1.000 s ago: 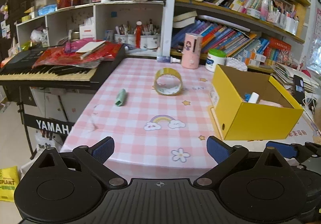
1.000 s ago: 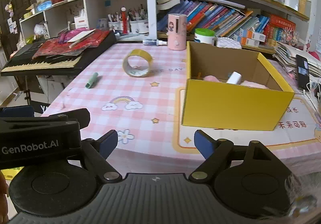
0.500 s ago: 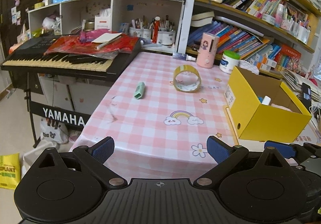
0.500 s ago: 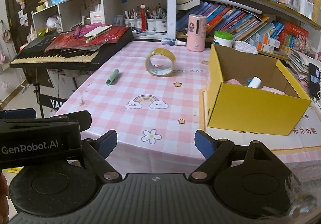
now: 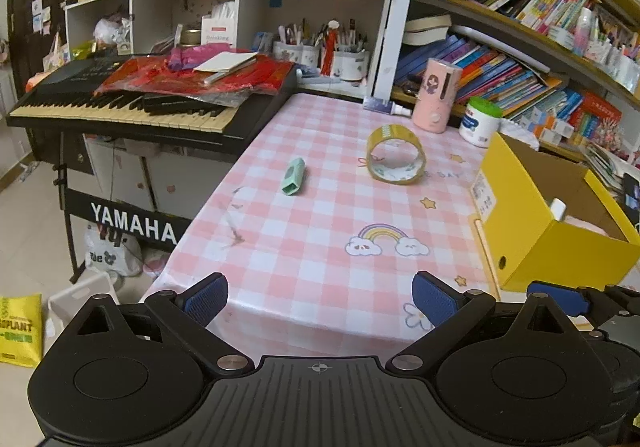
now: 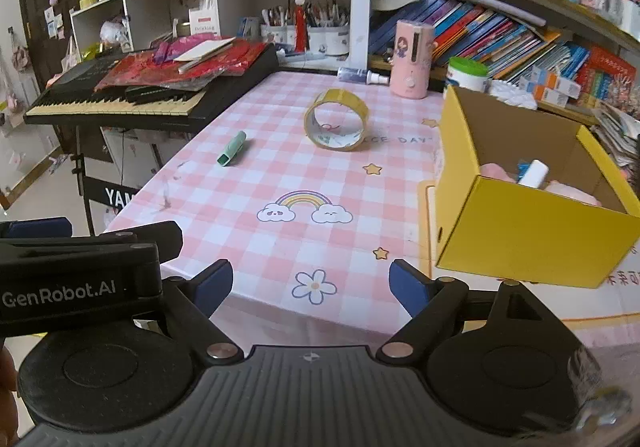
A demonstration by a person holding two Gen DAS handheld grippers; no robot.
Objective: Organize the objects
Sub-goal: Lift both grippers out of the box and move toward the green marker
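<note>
A yellow tape roll (image 5: 396,157) stands on edge on the pink checked tablecloth (image 5: 312,247); it also shows in the right wrist view (image 6: 336,119). A small green object (image 5: 294,175) lies left of it, also in the right wrist view (image 6: 231,154). An open yellow box (image 5: 552,223) with a white tube and pink items stands at the right, also in the right wrist view (image 6: 532,199). My left gripper (image 5: 320,297) is open and empty at the table's near edge. My right gripper (image 6: 311,283) is open and empty beside it.
A Yamaha keyboard (image 5: 132,103) piled with red bags stands left of the table. A pink dispenser (image 5: 436,95), a white green-lidded jar (image 5: 480,121) and a spray bottle (image 6: 360,75) stand at the back. Bookshelves (image 5: 520,59) rise behind. Bags lie on the floor (image 5: 20,327).
Both grippers have drawn back from the table and swung left; the tape, the green object and the box look farther away. Both stay open and empty.
</note>
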